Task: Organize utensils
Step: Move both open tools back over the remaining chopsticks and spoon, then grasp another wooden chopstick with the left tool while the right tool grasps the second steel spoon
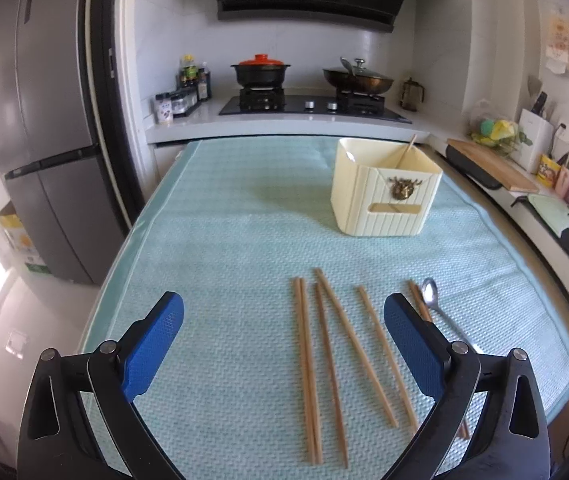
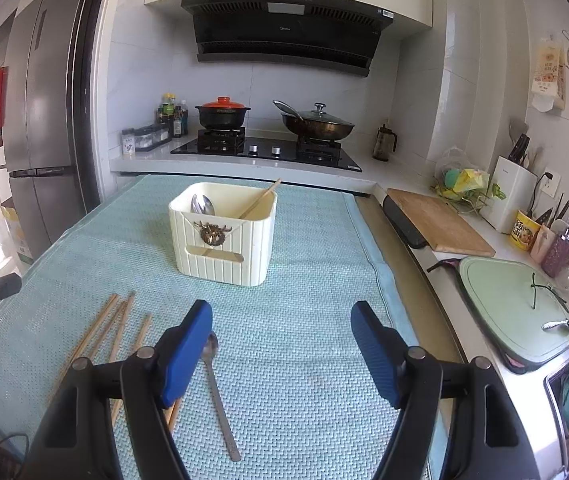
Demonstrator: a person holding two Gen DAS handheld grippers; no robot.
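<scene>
Several wooden chopsticks (image 1: 324, 360) lie side by side on the light green mat (image 1: 224, 240), between the fingers of my open, empty left gripper (image 1: 284, 312). A metal spoon (image 1: 430, 294) lies to their right, partly behind the right finger. A cream utensil box (image 1: 384, 192) stands farther back with one chopstick leaning in it. In the right wrist view the box (image 2: 224, 236) holds spoons and a chopstick, the loose spoon (image 2: 214, 392) lies by the left finger of my open, empty right gripper (image 2: 282, 316), and the chopsticks (image 2: 116, 328) lie at left.
A stove with a red-lidded pot (image 2: 222, 114) and a wok (image 2: 318, 124) lies beyond the mat. A wooden cutting board (image 2: 440, 220), a green board (image 2: 516, 304) and a knife block (image 2: 512, 192) line the right counter. A fridge (image 1: 44, 140) stands at left.
</scene>
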